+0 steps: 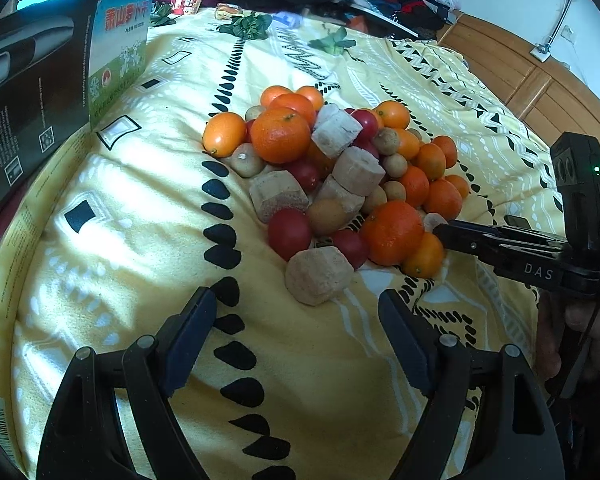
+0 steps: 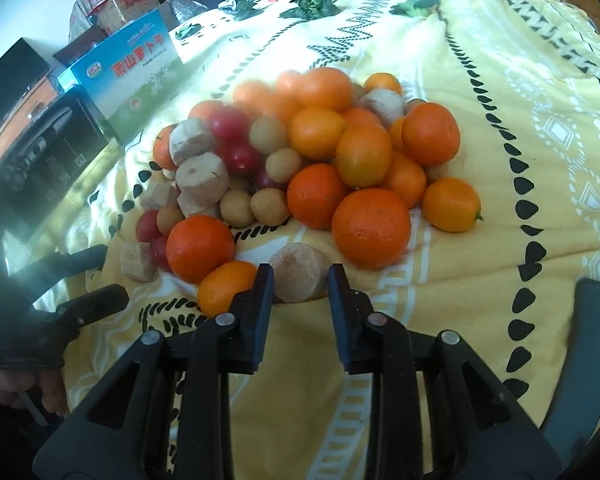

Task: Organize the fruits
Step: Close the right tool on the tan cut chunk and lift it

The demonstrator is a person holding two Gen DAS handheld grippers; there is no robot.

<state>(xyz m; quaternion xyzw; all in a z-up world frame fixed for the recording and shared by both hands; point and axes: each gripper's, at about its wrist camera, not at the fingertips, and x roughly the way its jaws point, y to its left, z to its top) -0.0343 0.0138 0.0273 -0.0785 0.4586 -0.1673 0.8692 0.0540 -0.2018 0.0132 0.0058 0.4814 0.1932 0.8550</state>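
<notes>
A heap of fruit lies on a yellow patterned bedspread: oranges, kumquats, red cherry tomatoes, small tan longans and beige cut chunks. It also shows in the right wrist view. My left gripper is open, just in front of a beige chunk at the heap's near edge. My right gripper stands with its fingers either side of another beige chunk, close to it; contact is unclear. The right gripper's tip also shows in the left wrist view, reaching into the heap's right side.
A black box and a blue-green carton stand at the left edge of the bed. Green leafy pieces and a red cup lie at the far end. A wooden bed frame runs along the right.
</notes>
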